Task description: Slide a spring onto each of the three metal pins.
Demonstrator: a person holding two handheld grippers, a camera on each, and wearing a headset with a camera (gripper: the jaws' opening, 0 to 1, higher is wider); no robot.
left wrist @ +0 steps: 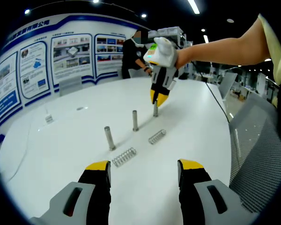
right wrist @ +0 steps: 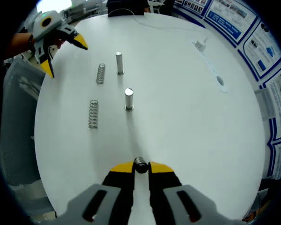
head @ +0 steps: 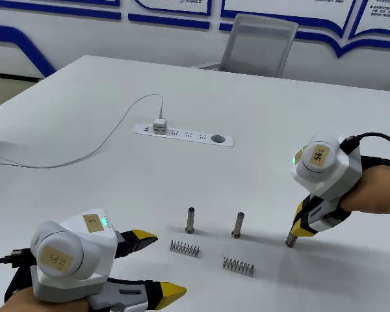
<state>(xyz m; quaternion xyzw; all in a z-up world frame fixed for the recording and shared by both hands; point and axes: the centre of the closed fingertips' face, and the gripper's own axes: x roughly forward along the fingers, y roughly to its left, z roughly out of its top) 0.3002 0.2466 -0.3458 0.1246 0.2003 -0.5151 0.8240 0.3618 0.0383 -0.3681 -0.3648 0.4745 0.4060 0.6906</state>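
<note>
Fingers (right wrist: 122, 168) of right gripper (right wrist: 140, 169) clamp a spring (head: 290, 239); bare pins (head: 190, 220), loose springs (head: 184, 247) nearby.

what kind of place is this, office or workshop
Most likely an office meeting or showroom space, not a workshop: a big white table with a built-in power strip, a mesh office chair, and blue-framed display boards on the walls.

Left pin (head: 190, 220) and middle pin (head: 238, 224), short grey metal, upright and bare, right pin (right wrist: 140, 165) upright with fitted spring (head: 290, 240) coiled around it, first loose spring (head: 184, 247) lying flat just near of left pin, second loose spring (head: 238, 265) flat, near of middle pin
</note>
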